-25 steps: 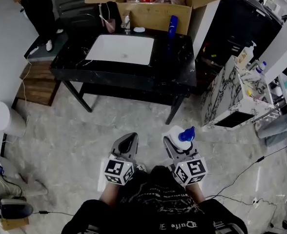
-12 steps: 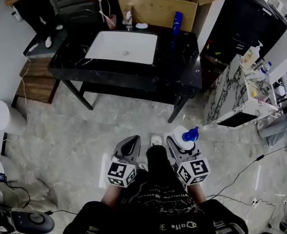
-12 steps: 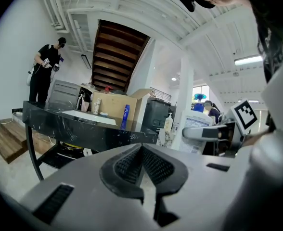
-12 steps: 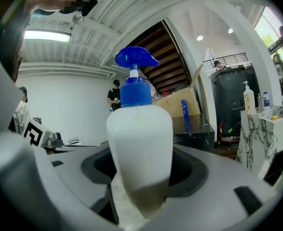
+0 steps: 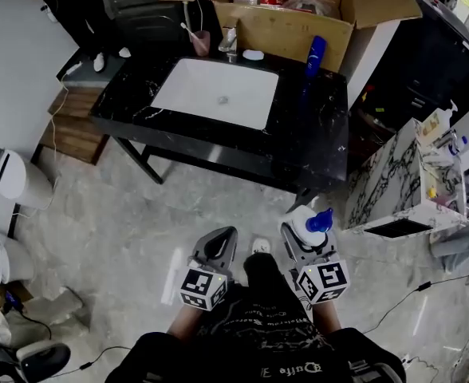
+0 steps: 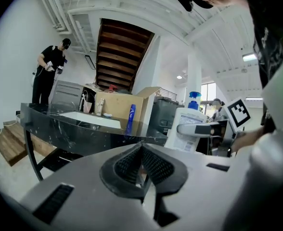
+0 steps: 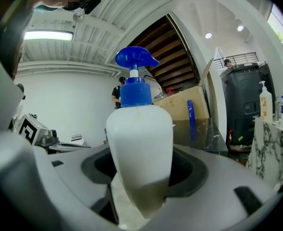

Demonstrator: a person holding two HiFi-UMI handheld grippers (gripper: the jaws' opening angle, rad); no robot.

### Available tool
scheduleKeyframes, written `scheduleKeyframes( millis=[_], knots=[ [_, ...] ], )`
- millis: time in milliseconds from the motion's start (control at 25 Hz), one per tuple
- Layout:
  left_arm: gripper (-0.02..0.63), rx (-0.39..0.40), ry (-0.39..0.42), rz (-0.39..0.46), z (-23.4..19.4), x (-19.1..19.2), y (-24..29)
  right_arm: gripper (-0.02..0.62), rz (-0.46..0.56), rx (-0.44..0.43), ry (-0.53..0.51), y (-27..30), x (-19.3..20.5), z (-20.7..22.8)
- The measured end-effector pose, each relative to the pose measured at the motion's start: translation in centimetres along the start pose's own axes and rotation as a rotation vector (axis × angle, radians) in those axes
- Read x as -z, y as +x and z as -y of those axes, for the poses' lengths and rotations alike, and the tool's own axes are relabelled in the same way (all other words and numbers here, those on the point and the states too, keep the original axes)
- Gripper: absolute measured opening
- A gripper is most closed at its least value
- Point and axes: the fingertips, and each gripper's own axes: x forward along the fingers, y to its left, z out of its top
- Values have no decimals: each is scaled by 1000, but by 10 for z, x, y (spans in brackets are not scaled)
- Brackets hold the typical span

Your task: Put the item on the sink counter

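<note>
My right gripper (image 5: pixel 308 231) (image 7: pixel 140 177) is shut on a white pump bottle with a blue pump head (image 5: pixel 309 223) (image 7: pixel 139 153), held upright over the floor. The bottle (image 6: pixel 186 129) also shows at the right of the left gripper view. My left gripper (image 5: pixel 218 244) (image 6: pixel 141 165) is shut with nothing between its jaws. The black marble sink counter (image 5: pixel 306 146) (image 6: pixel 83 129) with a white basin (image 5: pixel 216 92) stands ahead, some way off from both grippers.
On the counter's back edge stand a blue bottle (image 5: pixel 315 56), a pink cup (image 5: pixel 200 43), a tap (image 5: pixel 230 38) and a white soap (image 5: pixel 253 54). An open cardboard box (image 5: pixel 298 6) sits behind. A marble-patterned cabinet (image 5: pixel 410 186) is at right. A person (image 5: pixel 75 6) stands far left.
The counter has come nearer and shifted right in the head view as I walk toward it. Both grippers keep the same pose, the bottle still held.
</note>
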Motion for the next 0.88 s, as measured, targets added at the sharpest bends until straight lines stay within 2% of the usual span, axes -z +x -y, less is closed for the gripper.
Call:
scheduleKeyframes(
  millis=[200, 360, 440, 560, 880],
  knots=[
    [8, -5, 13, 6, -11, -25, 60, 272, 6, -62, -33, 51, -25, 36],
    [8, -35, 24, 29, -20, -46, 101, 272, 25, -111, -46, 83, -47, 63],
    [8, -57, 4, 44, -25, -55, 117, 273, 31, -135, -55, 94, -56, 75],
    [8, -80, -30, 63, -28, -64, 136, 272, 35, -150, -58, 108, -65, 92],
    [7, -86, -25, 68, -37, -76, 166, 273, 33, -157, -29, 128, -72, 114]
  ],
)
